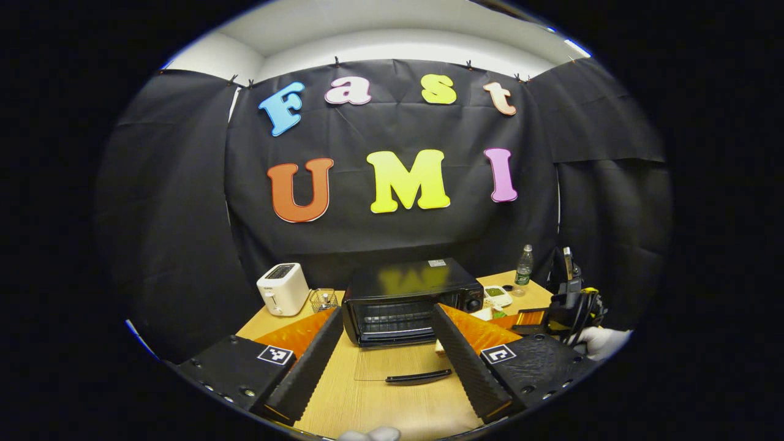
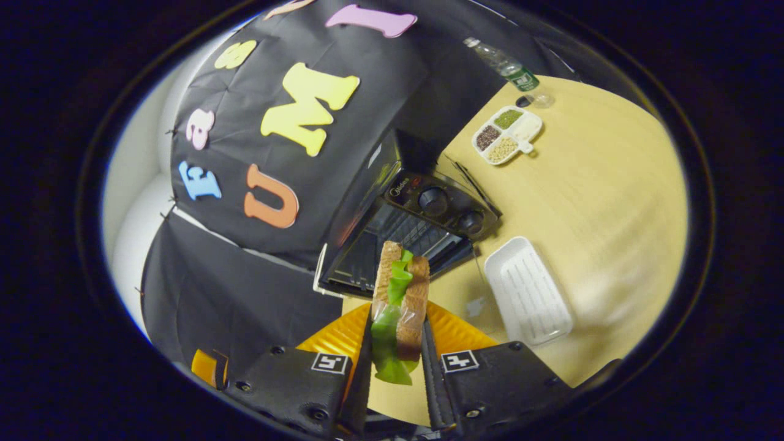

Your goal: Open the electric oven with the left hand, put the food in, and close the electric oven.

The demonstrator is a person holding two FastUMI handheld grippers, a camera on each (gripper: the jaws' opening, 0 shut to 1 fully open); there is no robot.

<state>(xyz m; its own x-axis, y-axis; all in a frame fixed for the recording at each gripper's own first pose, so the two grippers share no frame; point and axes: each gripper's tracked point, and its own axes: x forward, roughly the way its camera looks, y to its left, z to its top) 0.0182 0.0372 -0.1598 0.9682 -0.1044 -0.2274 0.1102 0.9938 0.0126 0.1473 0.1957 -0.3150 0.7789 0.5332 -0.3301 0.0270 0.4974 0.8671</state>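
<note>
A: Standing mid-table w/ its glass door (image 1: 401, 367) dropped flat is the oven (image 1: 411, 300); rack visible inside. Where's the food?

B: Sandwich (image 2: 398, 306), bread w/ green filling, is pinched upright by both fingers of the right gripper (image 2: 397, 361), just in front of the oven (image 2: 404, 233) mouth, above the table (image 2: 600, 202).

A: Left gripper (image 1: 392, 355)?

B: Spread wide, holding nothing, aimed at the door handle (image 1: 419, 377).

A: Surroundings?

B: White tray (image 2: 530, 291) beside the oven; divided dish (image 2: 507, 135) and bottle (image 2: 503, 63) farther off; toaster (image 1: 283, 288) and small wire basket (image 1: 323, 299) on the oven's other side.
</note>
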